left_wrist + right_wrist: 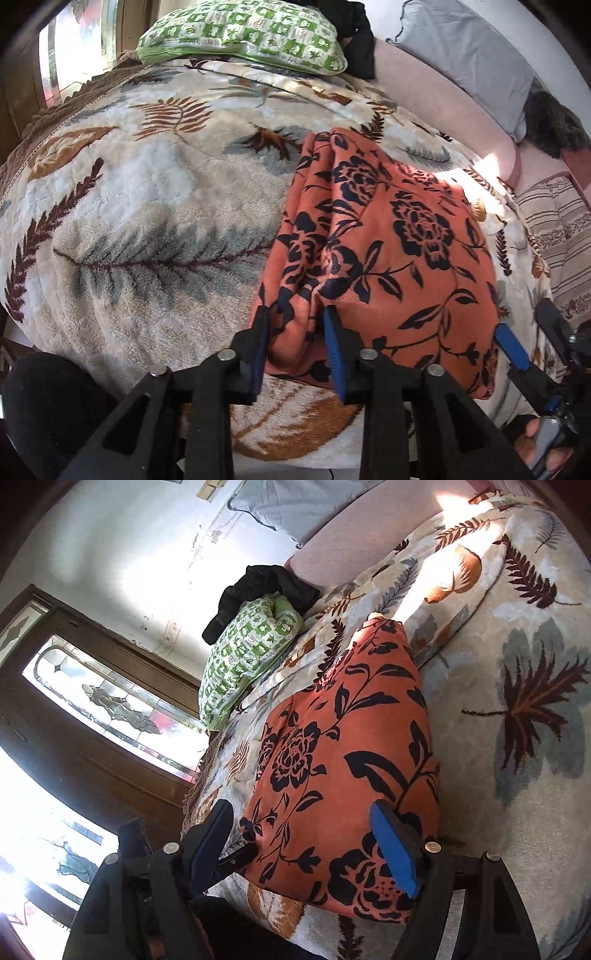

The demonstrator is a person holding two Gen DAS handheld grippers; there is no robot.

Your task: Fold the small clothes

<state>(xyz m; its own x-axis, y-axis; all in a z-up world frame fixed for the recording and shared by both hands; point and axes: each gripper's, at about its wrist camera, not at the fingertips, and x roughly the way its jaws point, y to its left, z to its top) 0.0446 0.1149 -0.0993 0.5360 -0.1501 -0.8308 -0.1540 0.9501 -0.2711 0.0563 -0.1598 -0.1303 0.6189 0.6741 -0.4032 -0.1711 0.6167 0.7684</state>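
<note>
The orange fleece garment with a black rose print (388, 236) lies partly folded on the cream plush blanket with brown and grey leaf patterns (147, 206), filling the lower centre-right of the left wrist view and the middle of the right wrist view. Its near left edge bunches into thick pleats, and the left gripper (295, 332) has that bunch between its blue-padded fingers (334, 354); the jaws stand about half open and seem to press the fabric, though the grip looks shallow.

The right gripper (306, 834) straddles the near right corner with jaws wide, holding nothing — one pad rests over the cloth, the other hangs off its edge.

I judge the main risk to be uneven lifting: if the left side rises while the right has no hold, the garment will skew and the fold line will slant. The pleats may also slip from the left pads, since fleece is thick and springy. A deep bite could catch the blanket's pile too.

Farther off, a green-and-white checked pillow (243, 33) sits at the top of the left view — clear of the work.
</note>
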